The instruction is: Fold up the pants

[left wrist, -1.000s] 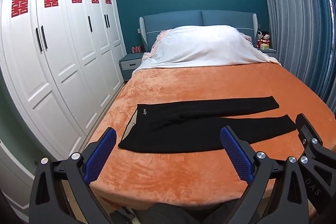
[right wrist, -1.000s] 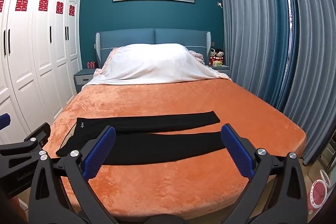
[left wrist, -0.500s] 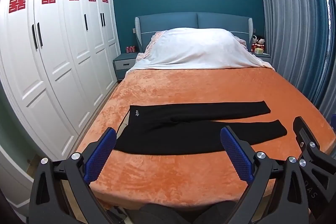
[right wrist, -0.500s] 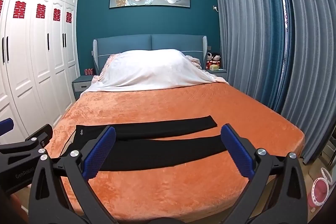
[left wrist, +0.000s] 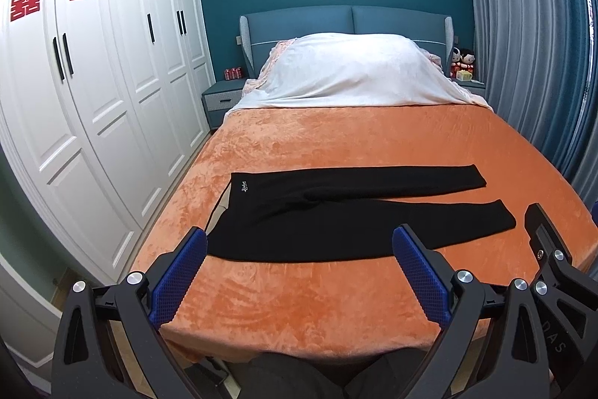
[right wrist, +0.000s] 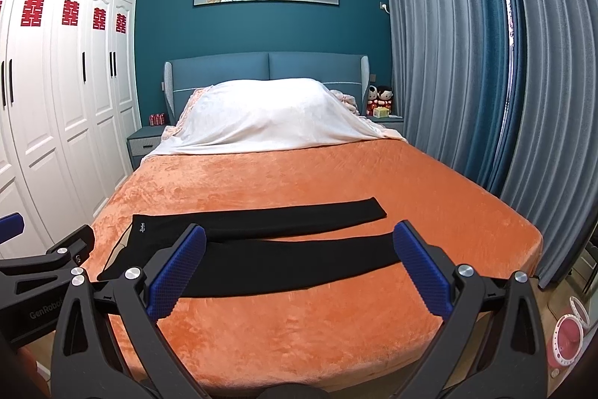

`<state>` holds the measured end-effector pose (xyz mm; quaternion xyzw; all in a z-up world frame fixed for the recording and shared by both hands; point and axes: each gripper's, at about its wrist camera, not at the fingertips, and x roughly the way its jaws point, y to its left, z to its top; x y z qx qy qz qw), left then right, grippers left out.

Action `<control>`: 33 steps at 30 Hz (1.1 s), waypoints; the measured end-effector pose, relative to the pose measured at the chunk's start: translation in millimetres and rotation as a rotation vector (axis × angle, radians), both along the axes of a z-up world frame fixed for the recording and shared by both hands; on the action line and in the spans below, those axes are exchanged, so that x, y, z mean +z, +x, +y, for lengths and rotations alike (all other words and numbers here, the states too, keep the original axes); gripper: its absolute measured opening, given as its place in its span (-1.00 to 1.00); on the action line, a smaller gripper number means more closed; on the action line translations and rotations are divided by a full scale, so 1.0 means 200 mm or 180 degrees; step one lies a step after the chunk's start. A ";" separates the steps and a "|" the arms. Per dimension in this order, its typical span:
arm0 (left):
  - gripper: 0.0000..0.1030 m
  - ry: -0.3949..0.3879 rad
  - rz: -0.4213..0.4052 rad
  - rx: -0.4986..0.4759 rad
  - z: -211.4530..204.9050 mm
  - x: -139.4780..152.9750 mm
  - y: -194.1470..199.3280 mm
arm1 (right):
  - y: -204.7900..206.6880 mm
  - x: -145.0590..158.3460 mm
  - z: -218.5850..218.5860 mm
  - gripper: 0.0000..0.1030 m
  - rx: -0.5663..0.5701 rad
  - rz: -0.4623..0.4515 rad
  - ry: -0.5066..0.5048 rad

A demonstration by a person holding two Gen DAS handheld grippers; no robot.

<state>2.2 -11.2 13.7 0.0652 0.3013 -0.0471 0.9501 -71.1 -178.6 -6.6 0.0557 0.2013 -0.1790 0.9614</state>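
Note:
Black pants (left wrist: pixel 347 212) lie flat across the orange blanket (left wrist: pixel 336 298), waist to the left, the two legs running right and slightly apart. They also show in the right wrist view (right wrist: pixel 261 249). My left gripper (left wrist: pixel 299 272) is open and empty, held off the bed's foot edge, short of the pants. My right gripper (right wrist: pixel 299 268) is open and empty, also back from the foot edge. Each gripper shows at the edge of the other's view.
White wardrobe (left wrist: pixel 93 100) stands along the left of the bed. White bedding pile (left wrist: pixel 355 70) lies at the headboard. Grey curtains (right wrist: pixel 486 81) hang on the right. A nightstand (left wrist: pixel 222 100) sits left of the headboard. A pink object (right wrist: pixel 568 335) is on the floor, right.
Both grippers have drawn back from the bed and risen a little; the pants look smaller and farther. Pants have not moved. Both grippers stay open.

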 end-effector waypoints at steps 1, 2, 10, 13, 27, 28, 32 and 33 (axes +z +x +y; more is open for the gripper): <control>0.90 0.0000 0.0008 0.0001 0.00 -0.01 0.00 | 0.00 0.00 0.00 0.91 -0.0001 0.0010 0.0003; 0.90 0.0001 0.0019 0.0001 0.00 -0.02 0.01 | 0.00 0.00 0.00 0.91 -0.0002 0.0019 0.0006; 0.90 0.0034 0.0106 0.0001 -0.01 -0.10 0.05 | 0.04 -0.06 0.00 0.91 0.0005 0.0114 0.0030; 0.90 0.0044 0.0145 -0.0003 -0.01 -0.11 0.07 | 0.07 -0.07 -0.01 0.91 0.0010 0.0148 0.0039; 0.90 0.0068 0.0178 -0.0003 -0.03 -0.14 0.10 | 0.12 -0.09 -0.03 0.91 0.0026 0.0206 0.0062; 0.90 0.0065 0.0180 -0.0003 -0.03 -0.13 0.10 | 0.12 -0.09 -0.03 0.91 0.0025 0.0204 0.0063; 0.90 0.0072 0.0181 -0.0001 -0.03 -0.13 0.10 | 0.13 -0.09 -0.03 0.91 0.0021 0.0204 0.0062; 0.90 0.0072 0.0186 0.0003 -0.03 -0.13 0.10 | 0.13 -0.09 -0.03 0.91 0.0024 0.0207 0.0062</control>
